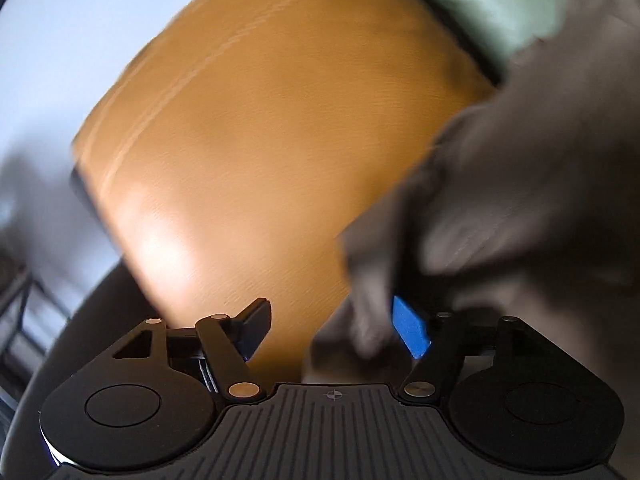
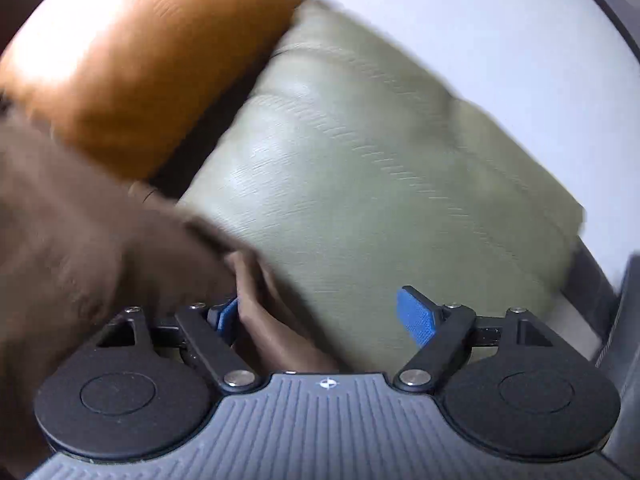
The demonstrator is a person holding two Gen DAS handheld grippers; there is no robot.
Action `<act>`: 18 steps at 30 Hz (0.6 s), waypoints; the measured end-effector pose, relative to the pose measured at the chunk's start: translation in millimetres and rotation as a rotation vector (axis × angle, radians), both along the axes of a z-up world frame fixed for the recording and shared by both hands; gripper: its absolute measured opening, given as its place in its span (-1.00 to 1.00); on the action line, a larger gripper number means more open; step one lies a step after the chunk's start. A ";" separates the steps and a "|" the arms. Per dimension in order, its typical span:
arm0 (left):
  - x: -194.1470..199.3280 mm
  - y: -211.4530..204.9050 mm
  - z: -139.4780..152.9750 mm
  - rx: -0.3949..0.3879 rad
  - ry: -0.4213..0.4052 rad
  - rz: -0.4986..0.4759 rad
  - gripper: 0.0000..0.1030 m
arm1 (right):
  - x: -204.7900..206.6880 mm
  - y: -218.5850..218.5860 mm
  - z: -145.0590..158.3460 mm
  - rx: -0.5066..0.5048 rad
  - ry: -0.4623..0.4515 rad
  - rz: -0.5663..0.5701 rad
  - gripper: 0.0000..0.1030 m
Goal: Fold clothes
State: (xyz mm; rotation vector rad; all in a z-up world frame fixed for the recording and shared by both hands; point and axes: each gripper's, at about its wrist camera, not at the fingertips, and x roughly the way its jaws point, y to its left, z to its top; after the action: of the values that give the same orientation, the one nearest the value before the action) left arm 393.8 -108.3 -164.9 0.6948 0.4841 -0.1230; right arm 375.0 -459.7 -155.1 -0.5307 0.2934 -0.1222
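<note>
Pale, bluish-white wall (image 1: 60, 40) filled the background behind two leather-look sofa cushions set side by side: a tan-orange cushion (image 1: 260, 140) and a sage-green cushion (image 2: 380, 180), parted by a dark seam where they met. Both views were heavily motion-blurred. Across the sofa lay a soft grey-brown garment of fuzzy fabric (image 1: 520, 160), bunched and lifted; in the left wrist view it covered the right side of the orange cushion and reached up to the edge of the green one, and in the right wrist view it spread over the lower left, overlapping the bottom of the orange cushion. The left gripper (image 1: 336, 330) had its jaws spread apart, with a fold of the garment draped over and around its right blue-padded finger, though the blur made it impossible to tell whether the cloth sat between the pads. The right gripper (image 2: 326, 320) likewise had its jaws wide apart; a smoother brown strip of the garment ran just beside its left blue pad, touching it, while its right pad stood bare above the green cushion.
</note>
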 end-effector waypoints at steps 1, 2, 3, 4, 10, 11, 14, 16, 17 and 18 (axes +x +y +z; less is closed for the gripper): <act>-9.6 11.0 10.6 -0.035 0.009 0.016 0.53 | -10.9 -9.8 15.0 0.041 0.009 0.011 0.62; -19.3 21.9 21.1 -0.070 0.019 0.031 0.54 | -25.9 -16.9 26.4 0.075 0.027 0.033 0.64; -28.4 28.9 27.5 -0.094 0.032 0.043 0.56 | -41.0 -23.9 37.7 0.108 0.044 0.054 0.64; -37.1 32.5 30.4 -0.106 0.048 0.051 0.58 | -59.7 -29.0 46.0 0.122 0.063 0.075 0.64; -76.5 37.1 45.9 -0.212 0.155 0.062 0.53 | -129.2 -67.2 70.8 0.341 0.109 0.035 0.63; -83.6 28.0 49.0 -0.242 0.172 0.033 0.53 | -135.2 -73.5 72.3 0.376 0.128 0.013 0.53; -106.9 -2.1 50.3 -0.297 0.238 -0.086 0.53 | -155.7 -78.5 63.5 0.438 0.252 0.043 -0.03; -115.1 -25.2 37.3 -0.293 0.287 -0.147 0.53 | -150.5 -66.9 41.8 0.447 0.308 0.064 -0.18; -119.2 -36.7 30.8 -0.290 0.311 -0.177 0.53 | -147.8 -61.0 31.0 0.452 0.337 0.074 -0.21; -123.3 -48.3 24.3 -0.288 0.335 -0.208 0.54 | -145.2 -55.1 20.1 0.456 0.365 0.084 -0.21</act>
State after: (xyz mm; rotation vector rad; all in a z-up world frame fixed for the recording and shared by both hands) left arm 270.5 -156.6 -140.5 0.4399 0.6977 -0.5010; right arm 229.8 -514.8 -134.9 -0.1072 0.6353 0.1251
